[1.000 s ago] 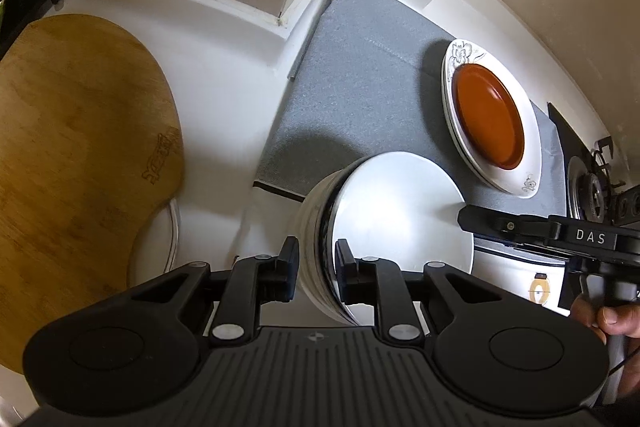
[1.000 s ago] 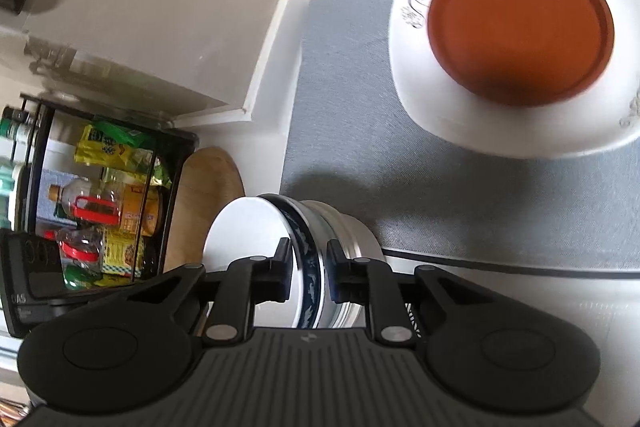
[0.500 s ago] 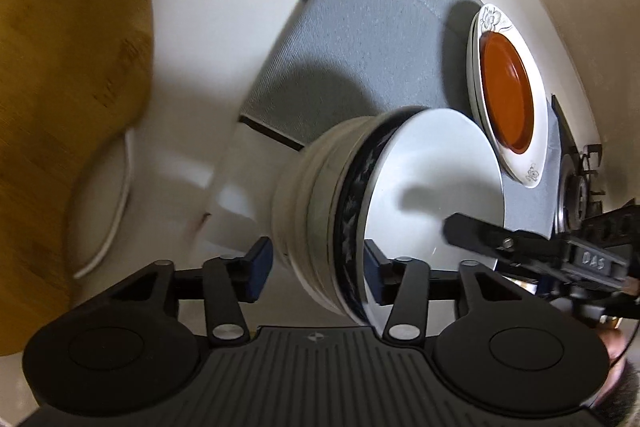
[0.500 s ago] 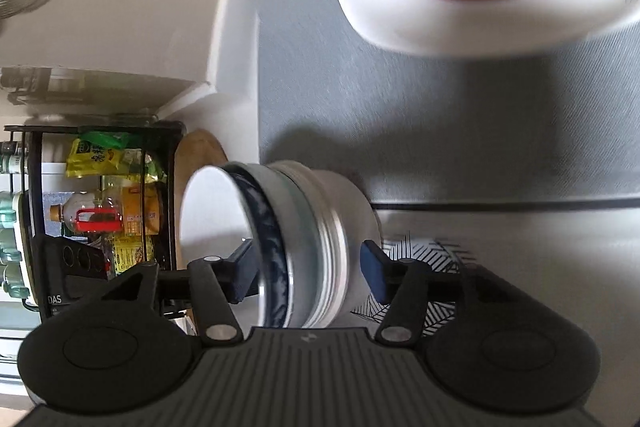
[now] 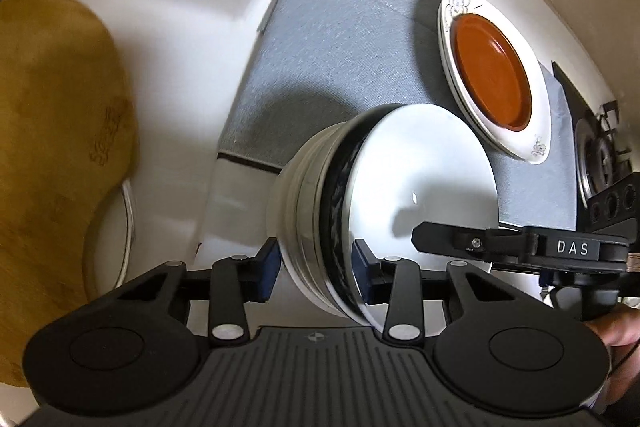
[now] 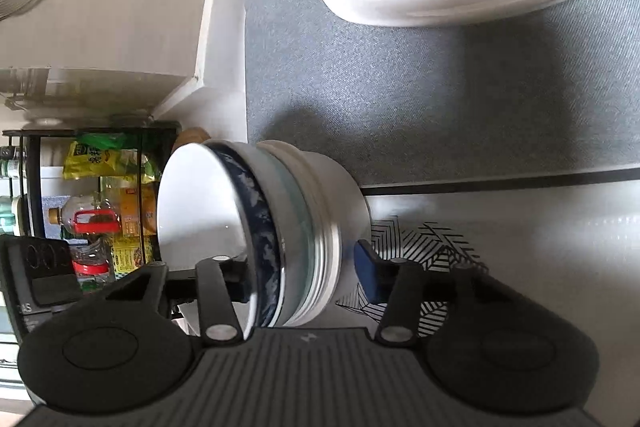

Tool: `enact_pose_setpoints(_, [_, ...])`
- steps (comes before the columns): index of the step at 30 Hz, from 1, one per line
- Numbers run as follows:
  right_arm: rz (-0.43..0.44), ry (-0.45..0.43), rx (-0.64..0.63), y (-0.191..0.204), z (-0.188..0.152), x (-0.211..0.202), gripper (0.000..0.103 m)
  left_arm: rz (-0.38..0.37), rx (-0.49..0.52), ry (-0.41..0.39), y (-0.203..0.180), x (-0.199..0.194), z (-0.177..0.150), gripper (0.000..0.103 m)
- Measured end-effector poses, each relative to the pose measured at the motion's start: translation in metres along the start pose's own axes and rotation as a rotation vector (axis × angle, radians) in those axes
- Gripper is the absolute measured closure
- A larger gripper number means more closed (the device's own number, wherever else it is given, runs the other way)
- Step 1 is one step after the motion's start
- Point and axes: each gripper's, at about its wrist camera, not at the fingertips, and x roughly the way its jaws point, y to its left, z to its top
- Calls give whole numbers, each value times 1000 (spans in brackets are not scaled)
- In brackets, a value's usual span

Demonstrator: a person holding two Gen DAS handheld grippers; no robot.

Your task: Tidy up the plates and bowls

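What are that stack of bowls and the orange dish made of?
Stack of bowls: probably glazed ceramic, going by the glossy white inside with sharp glints; one greenish rim may be glass. Orange dish: smooth, faintly shiny, either plastic or glazed ceramic; I cannot tell which.

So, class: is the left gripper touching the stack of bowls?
Apart. The left wrist view shows the left gripper open around the stack of bowls, with white counter visible between each blue pad and the stack.

The left gripper [image 5: 314,269] has its jaws spread wide, one blue pad [image 5: 267,269] on each side with slack between. The right gripper [image 6: 308,277] is spread just as wide. In the left view the right gripper reaches in from the right, a thumb [image 5: 614,327] showing behind it.
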Motion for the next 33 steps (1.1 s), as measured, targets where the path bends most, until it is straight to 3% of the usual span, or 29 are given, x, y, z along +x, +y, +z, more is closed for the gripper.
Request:
enact_pose_setpoints(7, [-15, -29, -25, 2, -1, -11, 61, 29, 21, 9, -13, 2, 1, 62])
enact_pose_setpoints(18, [-17, -110, -24, 0, 0, -47, 61, -5, 48, 20, -35, -4, 11, 61])
enact_pose_setpoints(26, [-21, -236, -26, 10, 24, -101, 61, -46, 97, -50, -80, -21, 45, 62])
enact_pose_setpoints(33, [-61, -345, -48, 17, 70, -146, 62, -83, 144, -88, -129, -19, 93, 61])
